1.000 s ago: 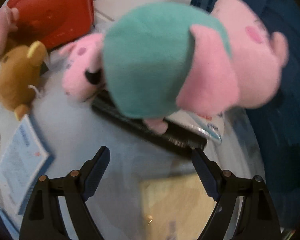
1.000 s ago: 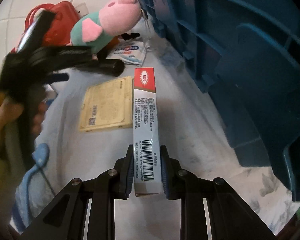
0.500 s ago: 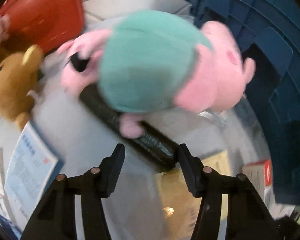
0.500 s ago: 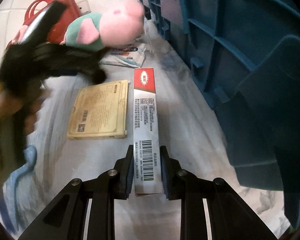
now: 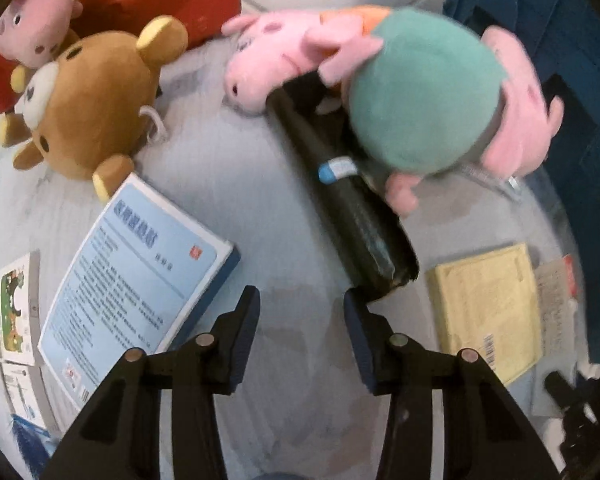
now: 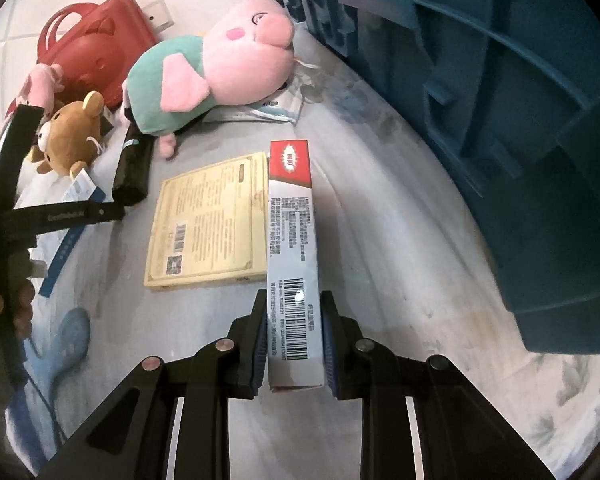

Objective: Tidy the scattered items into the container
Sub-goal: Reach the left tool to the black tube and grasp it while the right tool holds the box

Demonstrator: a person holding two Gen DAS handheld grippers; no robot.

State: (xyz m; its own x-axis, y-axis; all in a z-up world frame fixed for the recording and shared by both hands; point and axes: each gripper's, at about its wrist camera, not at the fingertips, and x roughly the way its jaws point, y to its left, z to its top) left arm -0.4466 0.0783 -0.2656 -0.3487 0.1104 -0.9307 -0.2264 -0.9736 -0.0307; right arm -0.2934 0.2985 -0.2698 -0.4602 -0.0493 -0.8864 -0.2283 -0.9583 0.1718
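Plenty left to tidy, nothing visibly binned! The right gripper (image 6: 294, 344) pinches a long glossy toothpaste box (image 6: 294, 240) between its jaws, the ribbed blue container (image 6: 500, 120) off to their right. The left gripper (image 5: 300, 320) has just been closing, jaws part spread and empty; ahead lie a black cylinder (image 5: 340, 200) and a soft teal-bodied plush pig (image 5: 428, 96).

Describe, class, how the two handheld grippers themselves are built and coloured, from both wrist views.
Both the left gripper and the right gripper are matte black, with two angular fingers on forked linkage arms. Round metal pivot pins dot the joints. The pads on the inner finger faces are dark blue and ribbed. The left gripper's side carries small pale lettering, too blurred to read.
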